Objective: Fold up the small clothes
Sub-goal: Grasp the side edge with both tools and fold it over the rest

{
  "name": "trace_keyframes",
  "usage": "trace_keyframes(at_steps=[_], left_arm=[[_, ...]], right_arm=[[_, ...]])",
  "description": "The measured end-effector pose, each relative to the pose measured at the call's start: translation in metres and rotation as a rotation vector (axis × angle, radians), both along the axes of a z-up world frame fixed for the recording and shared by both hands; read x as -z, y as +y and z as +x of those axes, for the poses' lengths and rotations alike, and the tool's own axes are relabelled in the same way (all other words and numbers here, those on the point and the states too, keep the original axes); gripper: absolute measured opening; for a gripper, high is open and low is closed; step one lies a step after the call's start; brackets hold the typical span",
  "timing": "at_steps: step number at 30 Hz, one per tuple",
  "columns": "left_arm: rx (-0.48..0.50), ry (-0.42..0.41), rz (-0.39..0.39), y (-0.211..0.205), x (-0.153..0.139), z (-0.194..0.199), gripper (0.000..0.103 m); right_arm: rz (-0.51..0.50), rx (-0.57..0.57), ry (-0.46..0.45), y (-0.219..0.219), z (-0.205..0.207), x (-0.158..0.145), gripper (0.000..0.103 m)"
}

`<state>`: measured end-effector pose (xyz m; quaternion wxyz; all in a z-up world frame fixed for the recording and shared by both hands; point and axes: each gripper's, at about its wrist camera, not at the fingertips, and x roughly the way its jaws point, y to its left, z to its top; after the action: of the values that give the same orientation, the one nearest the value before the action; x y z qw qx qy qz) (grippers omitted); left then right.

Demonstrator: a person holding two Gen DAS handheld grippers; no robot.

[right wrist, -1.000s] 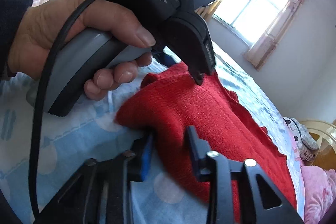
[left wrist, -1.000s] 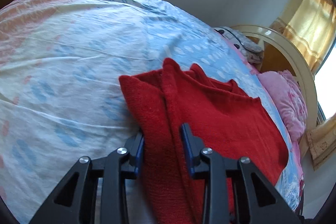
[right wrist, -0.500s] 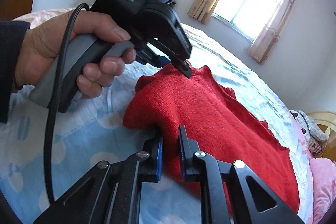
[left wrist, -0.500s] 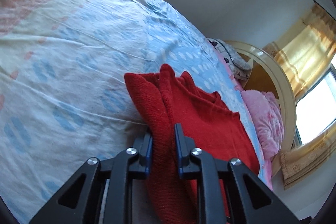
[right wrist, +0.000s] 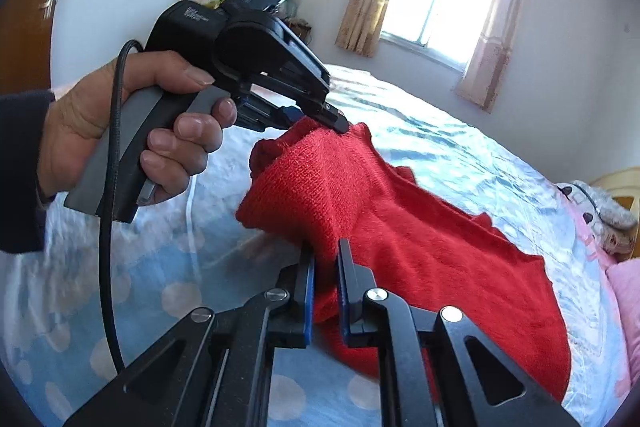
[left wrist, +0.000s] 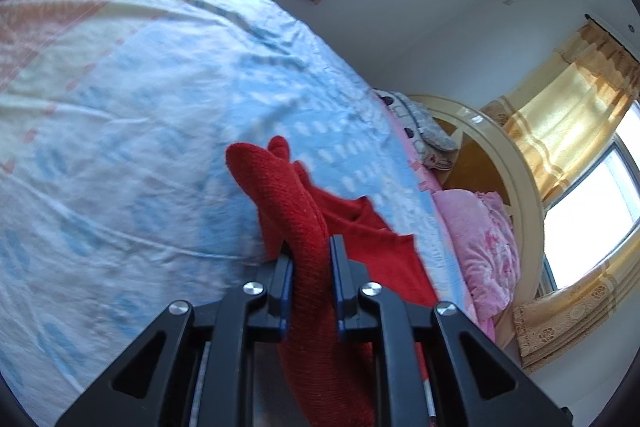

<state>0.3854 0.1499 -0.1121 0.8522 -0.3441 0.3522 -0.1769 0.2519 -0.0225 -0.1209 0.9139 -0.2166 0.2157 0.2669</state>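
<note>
You hold one red knitted sweater point(right wrist: 400, 227) with two grippers: your left gripper point(left wrist: 310, 247) pinches one bunched edge, your right gripper point(right wrist: 325, 255) another, both clamped tight. The sweater's far part trails onto the bed point(left wrist: 140, 107).

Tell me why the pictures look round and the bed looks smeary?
Both views: fisheye lenses bend the room and darken the corners. Left wrist view: the bedsheet is smeared by motion, the window glares white. Right wrist view: the red sweater stays fairly sharp.
</note>
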Motion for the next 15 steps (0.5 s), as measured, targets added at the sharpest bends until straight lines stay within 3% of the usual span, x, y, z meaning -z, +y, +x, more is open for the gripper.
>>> trace_keyframes(at_steps=[6,15], left_arm=[[0.029,-0.064,0.002,-0.027,-0.028,0.009,0.016],[0.075,-0.075,0.020,-0.069,-0.033,0.027,0.015]], right_arm=[[0.054,0.044,-0.061,-0.029,-0.001,-0.019,0.008],[0.136,0.121,-0.026,-0.076,0.018,-0.023,0.008]])
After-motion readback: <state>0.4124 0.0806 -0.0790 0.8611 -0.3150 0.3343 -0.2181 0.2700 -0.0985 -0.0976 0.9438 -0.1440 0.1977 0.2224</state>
